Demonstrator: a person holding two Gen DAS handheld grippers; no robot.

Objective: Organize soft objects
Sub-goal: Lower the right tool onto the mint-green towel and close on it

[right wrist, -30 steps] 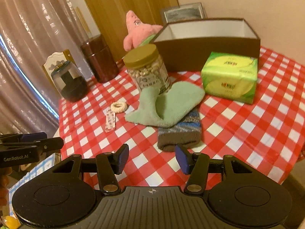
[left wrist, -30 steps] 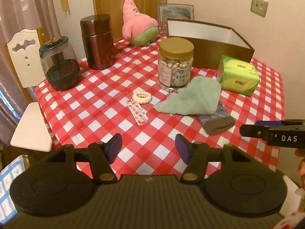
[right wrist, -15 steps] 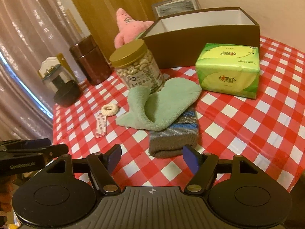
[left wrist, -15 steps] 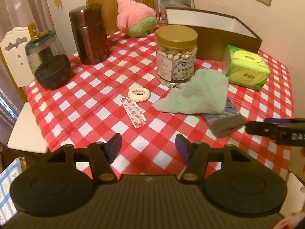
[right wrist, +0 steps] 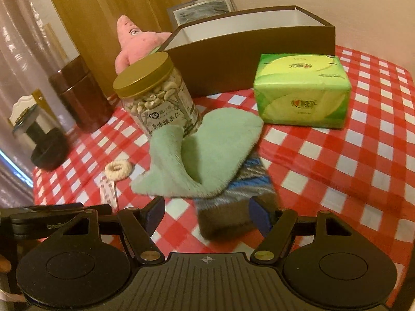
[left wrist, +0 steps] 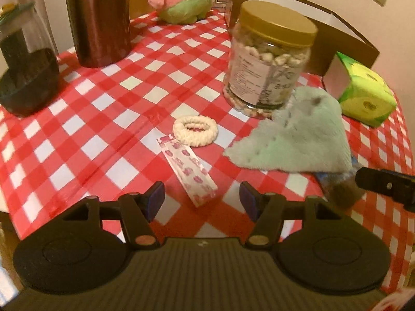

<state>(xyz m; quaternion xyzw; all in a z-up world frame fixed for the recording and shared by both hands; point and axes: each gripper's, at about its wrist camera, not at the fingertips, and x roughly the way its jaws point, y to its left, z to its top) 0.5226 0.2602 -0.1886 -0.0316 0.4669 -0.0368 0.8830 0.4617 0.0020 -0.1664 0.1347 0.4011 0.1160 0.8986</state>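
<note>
A mint green fuzzy sock [right wrist: 207, 153] lies on a striped grey and blue sock [right wrist: 233, 207] on the red checked tablecloth; the green sock also shows in the left wrist view [left wrist: 298, 140]. A pink plush star [right wrist: 135, 44] sits at the back beside an open brown box [right wrist: 249, 51]. A cream scrunchie [left wrist: 195, 131] lies mid-table. My right gripper [right wrist: 207, 213] is open, its fingers on either side of the striped sock's near end. My left gripper [left wrist: 202, 200] is open and empty above a pink patterned packet [left wrist: 186, 169].
A nut jar with a gold lid [right wrist: 155, 96] stands behind the socks. A green tissue pack [right wrist: 303, 90] lies right of it. A dark brown canister [left wrist: 98, 20] and a glass grinder jar [left wrist: 26, 64] stand at the left.
Both grippers have moved forward and lower over the table. The right gripper has opened wider and come up to the striped sock. The left gripper has neared the packet and scrunchie.
</note>
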